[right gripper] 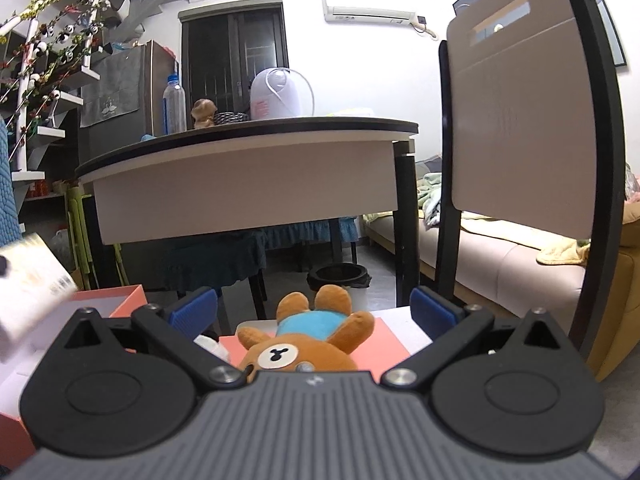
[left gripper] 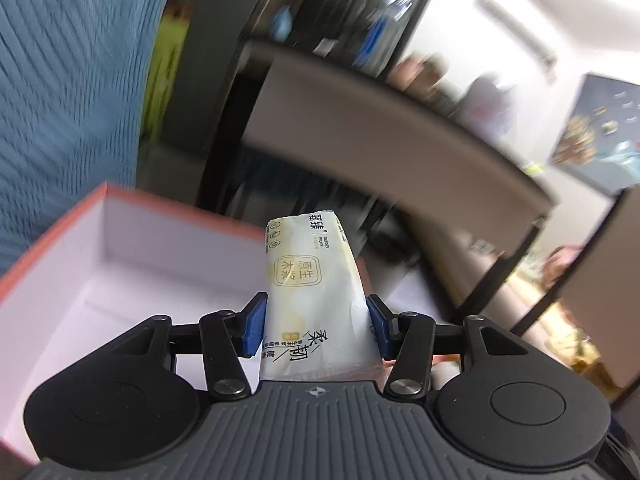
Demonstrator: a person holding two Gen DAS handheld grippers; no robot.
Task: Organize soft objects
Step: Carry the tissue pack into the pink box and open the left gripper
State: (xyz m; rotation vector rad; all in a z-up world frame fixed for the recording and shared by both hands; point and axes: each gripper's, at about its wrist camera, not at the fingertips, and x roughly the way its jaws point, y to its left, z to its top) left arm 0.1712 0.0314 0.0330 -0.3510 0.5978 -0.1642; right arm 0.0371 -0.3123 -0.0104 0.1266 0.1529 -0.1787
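Left gripper (left gripper: 316, 330): pads clamp the tissue pack (left gripper: 312, 280) by its sides, holding it above the box (left gripper: 168, 224) near its far edge, likely for dropping in.
Right gripper (right gripper: 314, 308): jaws wide, empty, straddling the bear (right gripper: 304, 336) on the pink lid (right gripper: 390, 340), probably next.

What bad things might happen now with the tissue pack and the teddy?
The left gripper pinches the tissue pack only near one end, and that view is blurred, so the soft pack may slip out and miss the box. The right gripper is open above the teddy, which lies on a pink sheet; closing could catch just an ear.
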